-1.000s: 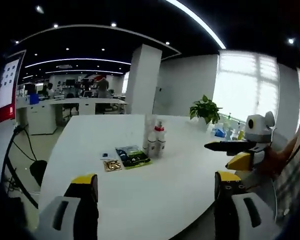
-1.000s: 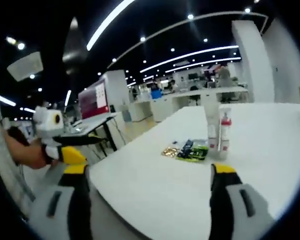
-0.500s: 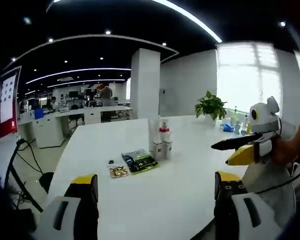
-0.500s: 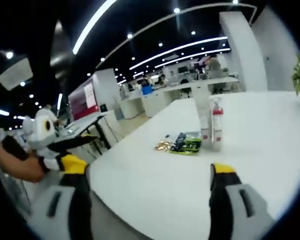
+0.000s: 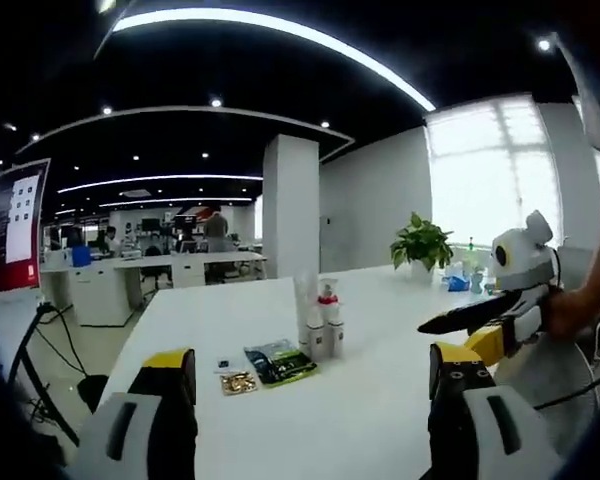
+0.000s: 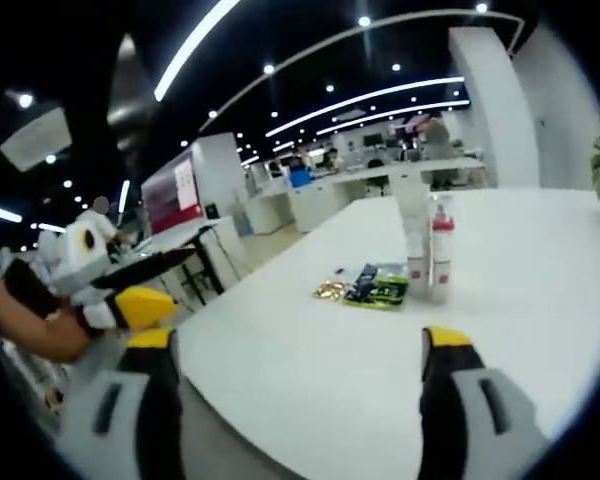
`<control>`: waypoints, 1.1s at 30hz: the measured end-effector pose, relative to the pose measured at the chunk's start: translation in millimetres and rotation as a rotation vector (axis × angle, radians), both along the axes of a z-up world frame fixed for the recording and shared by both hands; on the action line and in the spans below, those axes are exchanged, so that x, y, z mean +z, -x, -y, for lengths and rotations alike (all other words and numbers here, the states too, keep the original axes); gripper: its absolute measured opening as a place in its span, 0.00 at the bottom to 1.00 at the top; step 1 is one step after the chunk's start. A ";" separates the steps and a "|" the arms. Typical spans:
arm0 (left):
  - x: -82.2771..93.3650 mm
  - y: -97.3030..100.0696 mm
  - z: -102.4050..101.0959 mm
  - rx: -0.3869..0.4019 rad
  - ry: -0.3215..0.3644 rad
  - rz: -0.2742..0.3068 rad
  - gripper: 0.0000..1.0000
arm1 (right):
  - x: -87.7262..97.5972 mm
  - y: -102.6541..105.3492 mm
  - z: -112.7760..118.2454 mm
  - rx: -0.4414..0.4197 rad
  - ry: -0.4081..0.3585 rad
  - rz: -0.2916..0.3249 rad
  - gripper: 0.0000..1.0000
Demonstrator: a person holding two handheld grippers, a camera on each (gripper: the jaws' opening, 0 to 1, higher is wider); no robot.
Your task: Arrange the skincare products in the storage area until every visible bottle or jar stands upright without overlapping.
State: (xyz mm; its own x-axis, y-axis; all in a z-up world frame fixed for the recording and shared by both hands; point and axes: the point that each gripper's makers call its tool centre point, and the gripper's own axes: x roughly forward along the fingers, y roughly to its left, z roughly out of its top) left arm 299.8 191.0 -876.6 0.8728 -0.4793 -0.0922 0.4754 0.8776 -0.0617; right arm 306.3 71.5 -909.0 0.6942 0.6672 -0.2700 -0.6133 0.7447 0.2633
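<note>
The white table (image 5: 380, 400) sits lower in the left gripper view than a second ago. Both grippers, left (image 5: 312, 385) and right (image 6: 298, 365), hover with jaws wide apart, holding nothing. Ahead of them the bottles (image 5: 320, 318) stand upright, touching, just beside flat sachets (image 5: 278, 361), unmoved.

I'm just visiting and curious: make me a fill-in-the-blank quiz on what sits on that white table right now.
1. The clear bottle with the red collar stands ____ on the white table.
2. The flat green and black packet lies ____ on the table, beside the bottles.
3. Both jaws of the right gripper have ____ tips.

Missing words: upright; flat; yellow
</note>
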 end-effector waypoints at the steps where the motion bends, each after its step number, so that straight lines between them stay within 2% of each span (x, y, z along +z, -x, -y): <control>1: -0.7 -0.3 -0.1 0.001 -0.003 0.001 1.00 | 0.5 0.0 -0.1 0.000 0.001 0.002 0.99; 5: -2.8 -2.3 0.6 -0.003 -0.030 0.013 1.00 | 3.8 -0.9 -0.2 -0.003 -0.009 0.016 0.99; 7: -7.2 -3.9 -0.2 0.011 -0.046 -0.007 1.00 | 2.0 0.9 -1.9 0.008 -0.003 0.007 0.99; 11: -13.0 -5.0 -0.9 0.016 -0.013 -0.057 1.00 | 3.2 1.4 -2.3 0.014 -0.003 0.016 0.99; 14: -16.9 -4.0 0.3 0.009 -0.013 -0.082 1.00 | 0.1 0.5 -1.7 0.012 -0.001 -0.001 0.99; 16: -17.1 -1.9 2.9 -0.007 0.028 -0.104 1.00 | -3.6 0.7 -3.0 0.017 0.011 -0.014 0.99; 22: -22.0 -1.4 5.5 -0.014 0.007 -0.116 1.00 | -6.4 1.0 -1.3 0.015 0.032 -0.014 0.98; 25: -28.3 1.0 8.0 -0.029 -0.005 -0.146 0.99 | -9.4 1.7 -2.2 0.016 0.044 -0.028 0.97; 28: -30.0 0.1 4.7 -0.025 -0.017 -0.145 1.00 | -9.9 4.4 -7.1 0.027 0.054 -0.031 0.97; 31: -35.3 -1.7 1.3 -0.012 -0.009 -0.182 1.00 | -10.0 5.9 -8.4 0.038 0.058 -0.027 0.95; 33: -34.7 -0.7 1.4 -0.009 -0.010 -0.178 1.00 | -9.6 4.8 -6.3 0.031 0.068 -0.020 0.95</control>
State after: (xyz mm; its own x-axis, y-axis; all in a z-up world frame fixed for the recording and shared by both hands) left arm 300.5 189.6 -911.3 0.8379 -0.4853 -0.2498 0.4657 0.8743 -0.1368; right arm 301.6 77.8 -918.5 0.6672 0.6682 -0.3292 -0.6316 0.7418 0.2255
